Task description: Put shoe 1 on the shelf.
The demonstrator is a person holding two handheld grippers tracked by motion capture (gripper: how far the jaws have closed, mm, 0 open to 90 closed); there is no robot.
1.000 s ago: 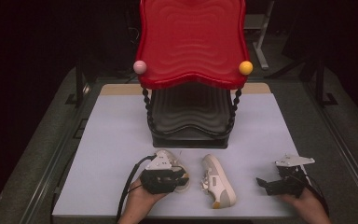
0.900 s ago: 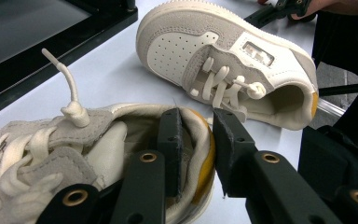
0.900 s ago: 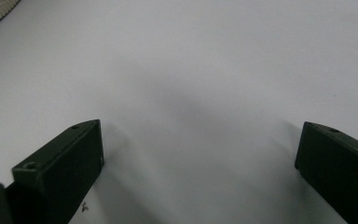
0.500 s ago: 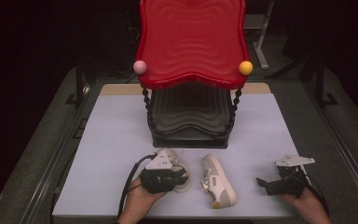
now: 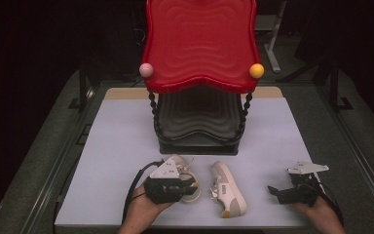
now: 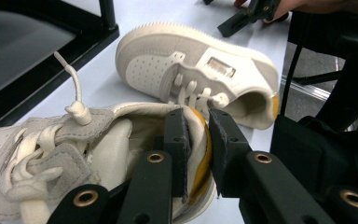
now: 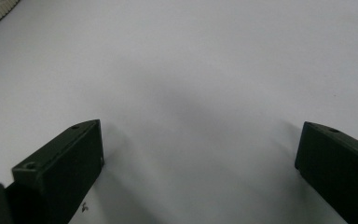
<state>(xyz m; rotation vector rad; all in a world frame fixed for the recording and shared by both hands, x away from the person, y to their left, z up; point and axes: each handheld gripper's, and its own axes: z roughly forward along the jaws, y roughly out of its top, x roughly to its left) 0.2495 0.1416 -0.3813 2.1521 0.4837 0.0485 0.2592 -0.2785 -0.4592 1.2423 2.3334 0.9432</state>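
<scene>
Left claw (image 6: 196, 140) clenched on shoe collar (image 6: 200, 135); right claw (image 7: 200, 154) released over bare tabletop (image 7: 205, 60).

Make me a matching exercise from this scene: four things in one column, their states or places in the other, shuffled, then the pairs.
1. left tool
2. right tool
3. free shoe
4. pink ball

a. lying between the two tools
b. open above bare table
c. at the red shelf's left corner
d. shut on the heel collar of a shoe

Pairs: 1-d, 2-b, 3-a, 4-c
</scene>
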